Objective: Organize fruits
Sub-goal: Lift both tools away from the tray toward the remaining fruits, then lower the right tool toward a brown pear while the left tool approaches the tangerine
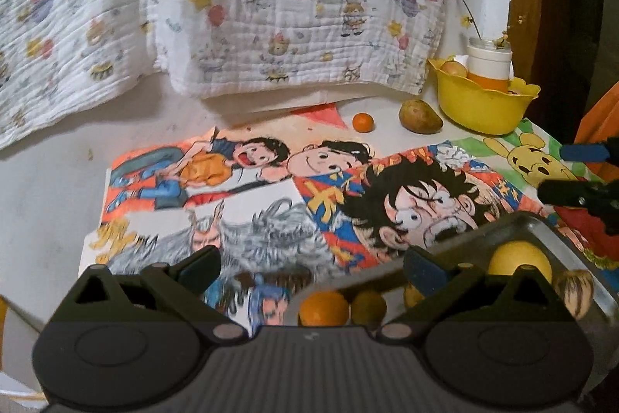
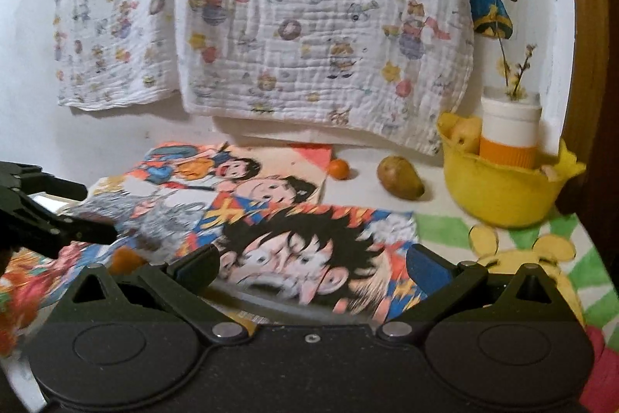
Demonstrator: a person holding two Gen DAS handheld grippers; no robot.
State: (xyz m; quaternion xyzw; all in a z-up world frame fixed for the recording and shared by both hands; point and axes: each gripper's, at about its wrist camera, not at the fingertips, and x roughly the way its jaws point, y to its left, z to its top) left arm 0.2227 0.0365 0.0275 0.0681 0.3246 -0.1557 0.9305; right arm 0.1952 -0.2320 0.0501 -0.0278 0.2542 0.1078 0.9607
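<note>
Beside the yellow bowl (image 2: 503,188), toward its left, a brownish pear-shaped fruit (image 2: 400,177) lies on the bare table, and a small orange (image 2: 339,168) lies farther left of it, touching the edge of the cartoon drawings (image 2: 294,239). Both fruits are well apart from either tool. The bowl already holds a white-and-orange jar (image 2: 510,130) with twigs and at least one pale fruit.

Nearer than the bowl, in the left wrist view, a metal tray (image 1: 541,223) holds a yellow fruit (image 1: 518,258), an orange, a greenish fruit and a striped brownish item.

Risks, as judgement:
- Both loose fruits are rounded; an off-centre pinch could squirt them out and roll them toward the bowl or off the table.
- The jar crowds the bowl; a fruit dropped against it may tip it.
- The drawings are loose paper and may drag under a low approach.

Tool state:
- Left gripper (image 1: 313,268): fingers spread wide, holding nothing, hovering over the tray's near edge.
- Right gripper (image 2: 313,268): fingers spread wide, holding nothing, above the drawings.
</note>
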